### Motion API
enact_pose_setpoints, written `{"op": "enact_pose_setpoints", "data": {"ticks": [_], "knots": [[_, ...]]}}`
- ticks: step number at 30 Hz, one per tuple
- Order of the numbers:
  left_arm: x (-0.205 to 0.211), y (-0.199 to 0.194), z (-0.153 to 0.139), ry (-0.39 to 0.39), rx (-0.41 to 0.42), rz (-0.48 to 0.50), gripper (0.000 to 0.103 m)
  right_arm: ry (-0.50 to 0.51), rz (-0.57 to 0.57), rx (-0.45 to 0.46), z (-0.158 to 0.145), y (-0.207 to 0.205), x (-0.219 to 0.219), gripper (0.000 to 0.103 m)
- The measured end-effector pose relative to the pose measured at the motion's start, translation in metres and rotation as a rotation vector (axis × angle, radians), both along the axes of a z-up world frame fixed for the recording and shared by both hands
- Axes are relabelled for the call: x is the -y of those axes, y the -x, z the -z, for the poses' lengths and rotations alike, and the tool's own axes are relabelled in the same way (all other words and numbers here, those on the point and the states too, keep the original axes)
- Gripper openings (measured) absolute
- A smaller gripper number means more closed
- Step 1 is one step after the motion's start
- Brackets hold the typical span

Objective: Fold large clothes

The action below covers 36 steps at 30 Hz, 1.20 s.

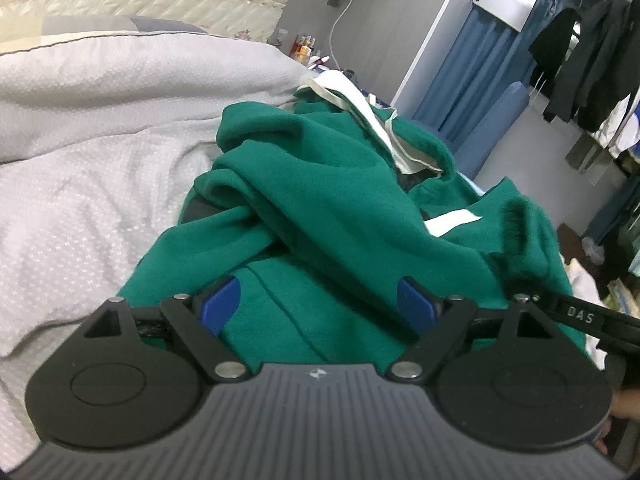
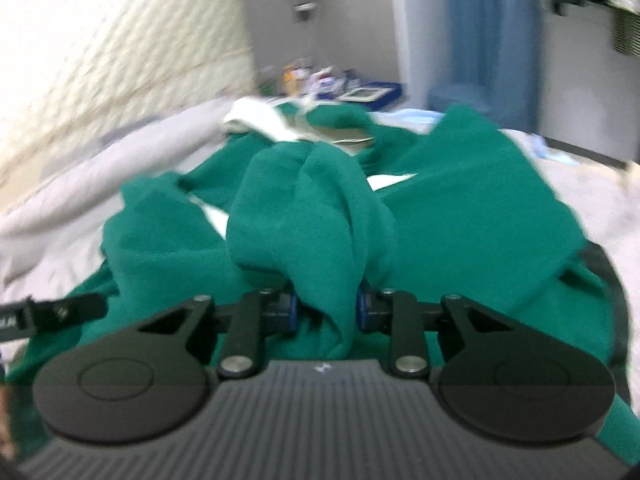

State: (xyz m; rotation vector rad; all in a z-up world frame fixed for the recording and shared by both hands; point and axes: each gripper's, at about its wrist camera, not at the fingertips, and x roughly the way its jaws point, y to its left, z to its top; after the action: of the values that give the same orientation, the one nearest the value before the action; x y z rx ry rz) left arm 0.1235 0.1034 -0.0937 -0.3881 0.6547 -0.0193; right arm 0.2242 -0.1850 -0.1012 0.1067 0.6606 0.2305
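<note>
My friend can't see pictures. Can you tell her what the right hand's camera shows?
The right gripper has its jaws pinched on a bunched fold of a green garment lying crumpled on a white bed. The picture is blurry.

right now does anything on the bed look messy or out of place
Yes: the green fleece garment lies crumpled in twisted folds on the white quilted bedspread, cream lining showing at its far end. The right gripper pinches a bunched fold; the left gripper is open.

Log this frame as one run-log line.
stage: grasp | left gripper: open over green garment | right gripper: shut on green fold | surface: bed cover
</note>
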Motion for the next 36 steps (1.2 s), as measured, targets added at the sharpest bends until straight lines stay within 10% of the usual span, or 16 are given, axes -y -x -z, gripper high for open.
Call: {"op": "enact_pose_setpoints", "data": {"ticks": [9,15,27,36], "knots": [[0.004,-0.001,0.005,-0.012,0.002,0.017,0.088,-0.197,0.333,-0.145,0.012,0.009,0.063,0.044],[0.0,-0.001,0.008,0.013,0.012,0.019,0.088,-0.248,0.45,-0.078,0.0,0.021,0.088,0.055],[0.01,-0.008,0.001,-0.005,0.092,0.084,0.088,-0.079,0.343,0.145,-0.035,0.021,0.068,0.055],[0.018,-0.018,0.003,-0.04,0.12,0.127,0.087,-0.065,0.113,-0.03,-0.003,-0.01,0.028,0.053]]}}
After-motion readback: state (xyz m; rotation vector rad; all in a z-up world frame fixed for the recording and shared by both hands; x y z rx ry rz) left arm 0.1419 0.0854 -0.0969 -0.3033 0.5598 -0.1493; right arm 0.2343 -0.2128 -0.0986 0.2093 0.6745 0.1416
